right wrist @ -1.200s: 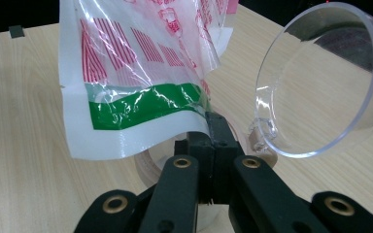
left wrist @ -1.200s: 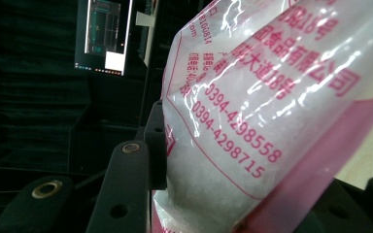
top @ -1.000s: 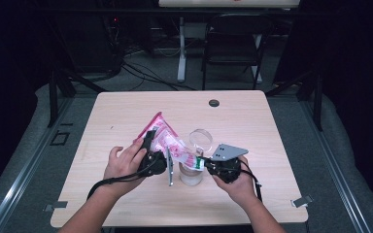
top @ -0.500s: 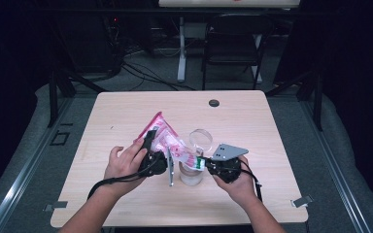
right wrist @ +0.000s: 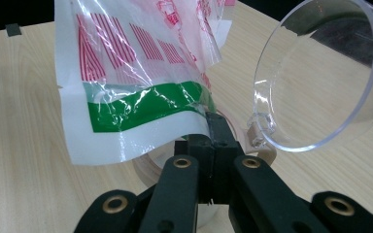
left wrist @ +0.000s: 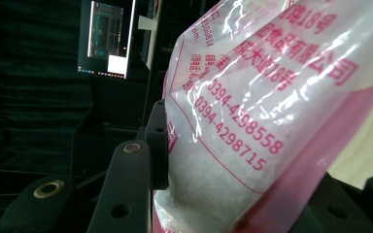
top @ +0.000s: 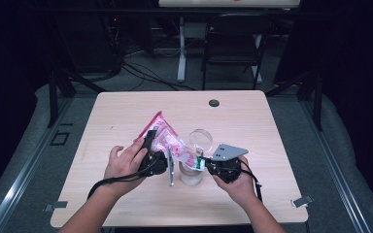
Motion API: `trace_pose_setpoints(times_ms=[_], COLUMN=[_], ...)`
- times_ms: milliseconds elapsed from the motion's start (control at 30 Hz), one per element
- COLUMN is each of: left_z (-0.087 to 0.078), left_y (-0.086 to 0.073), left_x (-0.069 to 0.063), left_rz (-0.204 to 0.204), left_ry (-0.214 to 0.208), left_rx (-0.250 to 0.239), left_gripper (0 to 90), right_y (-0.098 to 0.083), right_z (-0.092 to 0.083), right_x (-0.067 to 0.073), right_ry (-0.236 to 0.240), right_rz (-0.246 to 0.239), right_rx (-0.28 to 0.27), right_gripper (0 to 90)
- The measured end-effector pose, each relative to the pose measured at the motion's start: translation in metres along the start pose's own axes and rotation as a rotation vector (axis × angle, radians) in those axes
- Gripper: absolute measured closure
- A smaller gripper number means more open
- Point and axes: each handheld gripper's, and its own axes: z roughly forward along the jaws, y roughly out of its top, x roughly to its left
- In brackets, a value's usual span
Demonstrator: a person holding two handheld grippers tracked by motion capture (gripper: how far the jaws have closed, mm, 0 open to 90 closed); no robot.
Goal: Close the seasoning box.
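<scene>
Right gripper view shows my right claw [right wrist: 217, 127] pinched flat on the bag's [right wrist: 141, 82] open corner, steering the mouth over the jar [top: 191, 173]. My left claw [left wrist: 233, 160] clamps the bag's full body, tilted to pour. Beyond, the hinged clear lid [right wrist: 320, 73] stands up; plastic hides the jar's inside.

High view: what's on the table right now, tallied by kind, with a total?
Pink-and-white printed plastic bag of white granules: 1
Clear glass jar with hinged clear lid: 1
Small dark round cap near the table's far edge: 1
Hand-held black two-jaw grippers, left gripper and right gripper: 2
Total: 5
</scene>
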Motion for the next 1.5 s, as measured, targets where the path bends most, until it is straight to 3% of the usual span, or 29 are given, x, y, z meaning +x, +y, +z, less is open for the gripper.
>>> trace_pose_setpoints(times_ms=[1500], left_z=[-0.0013], left_y=[0.0023], left_x=[0.0015], left_rz=[0.052], left_ry=[0.001], left_rx=[0.004], left_gripper=[65.2], right_y=[-0.0004], right_z=[-0.0002], right_x=[0.0005], right_ry=[-0.002], right_rz=[-0.002], right_rx=[0.003], right_gripper=[90.0])
